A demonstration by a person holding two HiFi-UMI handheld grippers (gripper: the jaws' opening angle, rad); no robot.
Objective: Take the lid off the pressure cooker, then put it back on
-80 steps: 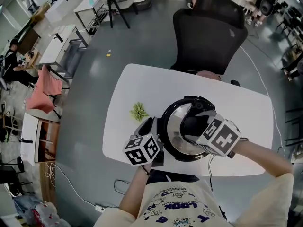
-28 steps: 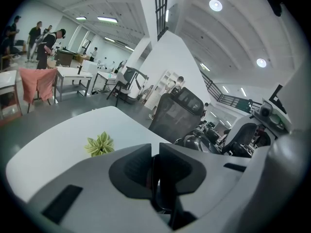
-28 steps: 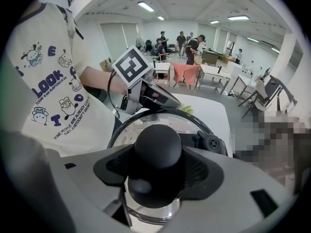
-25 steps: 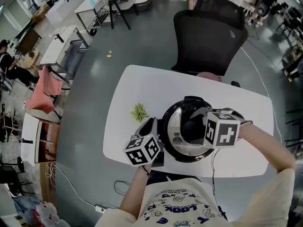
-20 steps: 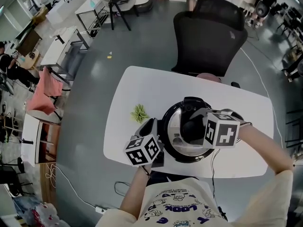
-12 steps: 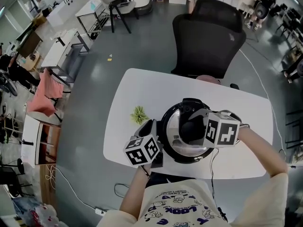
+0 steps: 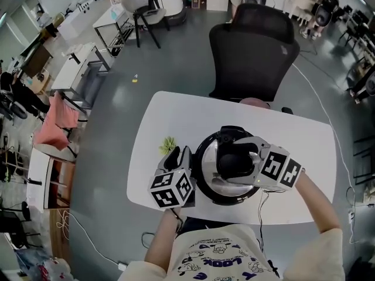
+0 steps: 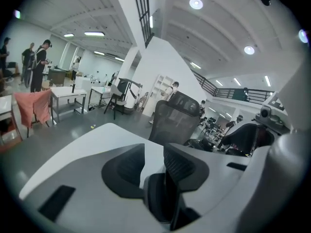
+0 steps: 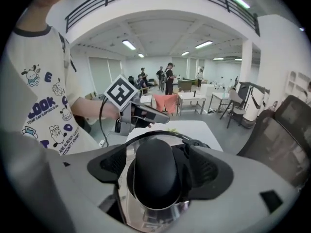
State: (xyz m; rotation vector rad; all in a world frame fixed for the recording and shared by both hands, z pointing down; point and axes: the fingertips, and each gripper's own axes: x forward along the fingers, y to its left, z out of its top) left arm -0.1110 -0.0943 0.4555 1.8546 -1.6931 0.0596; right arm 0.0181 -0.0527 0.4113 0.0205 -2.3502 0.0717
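**Both Grippers Loosened at the Cooker on the White Table**

We see a white, round-cornered table point(image 7: 176, 113) on a smooth grey floor point(image 7: 117, 133) in a large open workroom. Near the table's front edge stands the round, black-rimmed pressure cooker point(image 7: 201, 167), its shiny steel lid point(image 7: 214, 180) seated on top.

The right gripper point(image 9: 158, 171) reaches over the lid. Its jaws have just been opening and stand wide on either side of the lid's domed black knob point(image 9: 155, 183), with a sliver of steel showing between pad and knob.

The left gripper point(image 7: 177, 154) is just beside the cooker's left flank. Its jaws have also just been opening and are a little apart, with bare tabletop showing through the slit. We cannot identify a dark shape low in that gap.

A small green leafy object point(image 7: 168, 145) lies on the table beside the left gripper. Beyond the table stands a black mesh office chair point(image 7: 252, 51), close to its far edge. Farther left we see white metal-framed desks point(image 7: 76, 69), a pink cloth point(image 7: 53, 127) draped over furniture, and a white cable point(image 7: 82, 230) trailing across the floor. Several people point(image 8: 36, 62) stand in the distance under ceiling lights.
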